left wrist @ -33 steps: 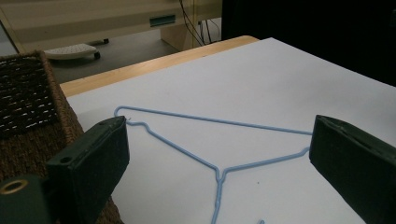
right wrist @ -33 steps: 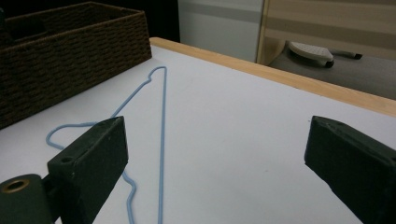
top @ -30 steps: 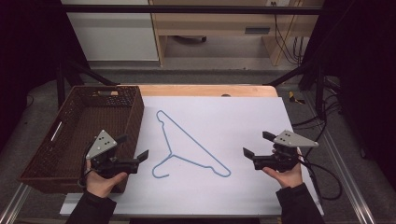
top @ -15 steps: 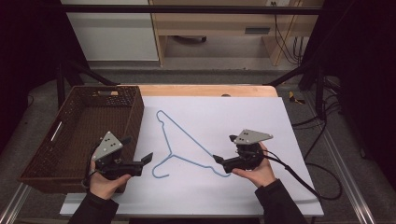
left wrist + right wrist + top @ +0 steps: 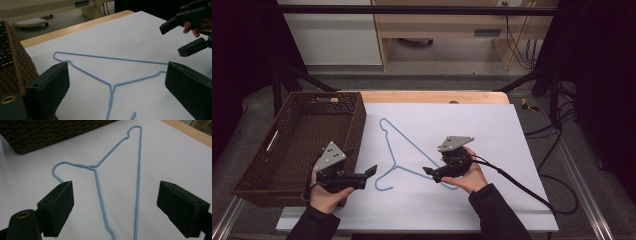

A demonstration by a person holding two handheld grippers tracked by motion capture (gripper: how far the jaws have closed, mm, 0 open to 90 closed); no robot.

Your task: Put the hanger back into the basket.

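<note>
A light blue wire hanger (image 5: 395, 166) lies flat on the white board (image 5: 492, 135), its hook toward the near edge. My left gripper (image 5: 369, 174) hovers open just left of the hook, beside the basket; the hanger (image 5: 111, 87) lies ahead between its wide jaws. My right gripper (image 5: 428, 172) sits over the hanger's near-right part, pointing left. It is open, its jaws have just been closing a little, and nothing is pressed between them. In its own view the hanger (image 5: 91, 166) runs up between the jaws. The right gripper (image 5: 186, 35) also appears in the left gripper view.
A brown wicker basket (image 5: 358, 125) stands on the left, touching the board's edge; its wall (image 5: 15, 70) is close to my left jaw. A black cable (image 5: 522, 187) trails right from the right gripper. A wooden table edge (image 5: 437, 96) runs behind the board.
The right gripper has travelled left from the board's right side to the hanger's near-right part. The left gripper has stayed beside the basket.
</note>
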